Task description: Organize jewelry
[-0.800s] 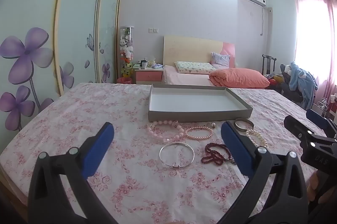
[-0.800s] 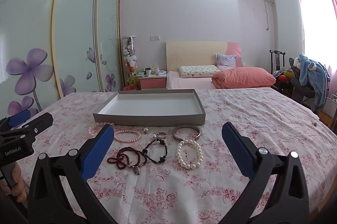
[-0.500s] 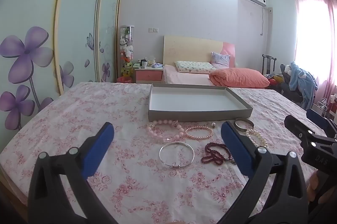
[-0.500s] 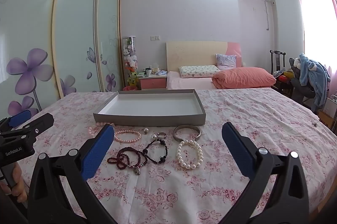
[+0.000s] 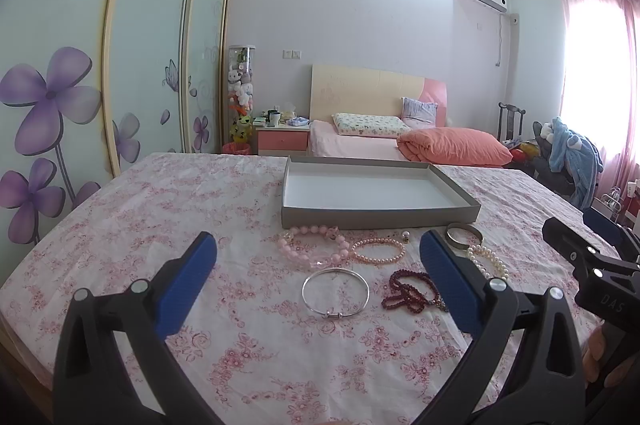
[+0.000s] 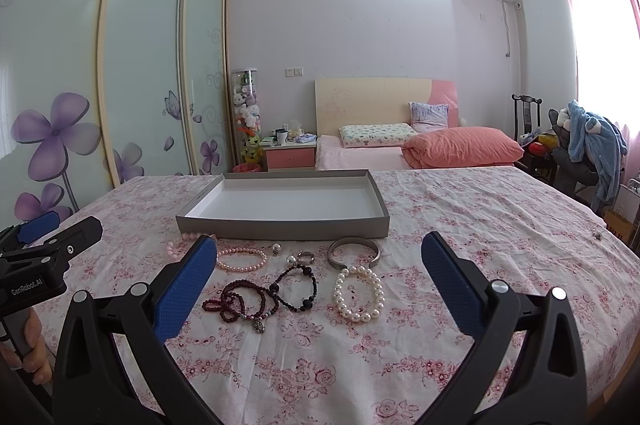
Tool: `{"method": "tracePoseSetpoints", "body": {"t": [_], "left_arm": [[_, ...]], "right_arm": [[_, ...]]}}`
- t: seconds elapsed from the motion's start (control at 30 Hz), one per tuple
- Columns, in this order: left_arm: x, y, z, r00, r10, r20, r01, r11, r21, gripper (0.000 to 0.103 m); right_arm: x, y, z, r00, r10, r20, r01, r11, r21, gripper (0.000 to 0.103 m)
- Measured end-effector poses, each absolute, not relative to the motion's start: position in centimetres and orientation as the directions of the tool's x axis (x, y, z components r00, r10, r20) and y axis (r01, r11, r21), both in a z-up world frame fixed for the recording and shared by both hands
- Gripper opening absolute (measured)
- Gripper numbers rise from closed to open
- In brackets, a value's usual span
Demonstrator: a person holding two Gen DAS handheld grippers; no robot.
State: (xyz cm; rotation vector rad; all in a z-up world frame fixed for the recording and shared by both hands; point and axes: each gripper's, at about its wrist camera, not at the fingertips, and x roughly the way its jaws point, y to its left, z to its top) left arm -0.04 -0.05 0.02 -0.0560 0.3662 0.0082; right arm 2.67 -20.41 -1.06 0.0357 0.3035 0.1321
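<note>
A shallow grey tray [image 5: 380,216] [image 6: 280,228] with a white floor sits empty on the flowered cloth. In front of it lie several pieces: a pink bead bracelet [image 5: 310,245], a small pink pearl bracelet [image 5: 378,251] [image 6: 241,259], a thin silver bangle [image 5: 335,292], dark red beads [image 5: 408,291] [image 6: 236,303], a black bead bracelet [image 6: 298,287], a white pearl bracelet [image 6: 359,293] [image 5: 486,261], a metal cuff [image 6: 353,252] [image 5: 464,235] and a ring [image 6: 305,257]. My left gripper [image 5: 318,281] hovers open over the silver bangle. My right gripper [image 6: 318,283] hovers open over the black beads and pearls.
The table [image 6: 480,225] carries a pink flowered cloth and drops off at its edges on left and right. Behind it stand a bed [image 6: 400,145], a nightstand [image 6: 289,155], a wardrobe with flower-painted doors [image 6: 120,85] and a chair with clothes [image 6: 592,141].
</note>
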Motion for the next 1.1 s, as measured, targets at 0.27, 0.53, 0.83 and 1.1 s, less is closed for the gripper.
{"method": "tracePoseSetpoints", "body": {"t": [0.27, 0.53, 0.83, 1.1], "left_arm": [[-0.05, -0.07, 0.02, 0.933, -0.004, -0.359, -0.017, 0.998, -0.054, 0.099], [-0.01, -0.06, 0.02, 0.932, -0.004, -0.362, -0.018, 0.998, -0.055, 0.099], [0.09, -0.47, -0.39, 0.931, -0.002, -0.365, -0.019, 0.998, -0.055, 0.099], [0.1, -0.53, -0.58, 0.93, -0.002, -0.366, -0.019, 0.998, -0.055, 0.099]], "right_arm": [[2.68, -20.44, -1.06, 0.945, 0.135, -0.296, -0.124, 0.991, 0.056, 0.101], [2.66, -20.4, -1.07, 0.945, 0.137, -0.298, -0.126, 0.99, 0.056, 0.101], [2.77, -20.52, -1.19, 0.944, 0.136, -0.301, -0.124, 0.991, 0.058, 0.101], [2.75, -20.51, -1.59, 0.943, 0.136, -0.302, -0.124, 0.99, 0.06, 0.101]]}}
